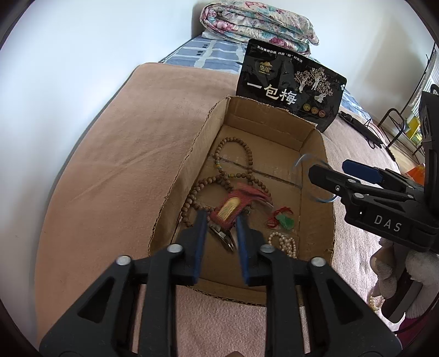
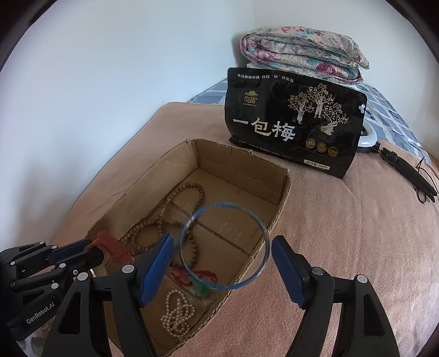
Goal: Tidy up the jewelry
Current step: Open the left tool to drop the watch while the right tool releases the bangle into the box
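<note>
A cardboard box (image 1: 175, 192) (image 2: 282, 189) lies on the pink bed cover. Inside lie a wooden bead necklace (image 1: 233, 162) (image 2: 189, 192), a red-string green pendant (image 1: 284, 221) (image 2: 201, 288) and a pearl string (image 1: 285, 244) (image 2: 177, 313). My left gripper (image 1: 219, 215) (image 2: 87, 251) is in the box, its fingers close around a red woven charm (image 1: 236, 206) (image 2: 112, 247). My right gripper (image 2: 222, 247) (image 1: 326, 171) is open over the box's right side; a clear blue bangle (image 2: 223, 245) (image 1: 315, 178) sits between its fingers, loose and blurred.
A black snack pouch (image 2: 293, 120) (image 1: 290, 85) stands behind the box. A folded floral quilt (image 2: 301, 52) (image 1: 258, 24) lies at the bed's head. A ring light with cable (image 2: 395, 159) lies at right. A plush toy and pearls (image 1: 389, 277) lie at right.
</note>
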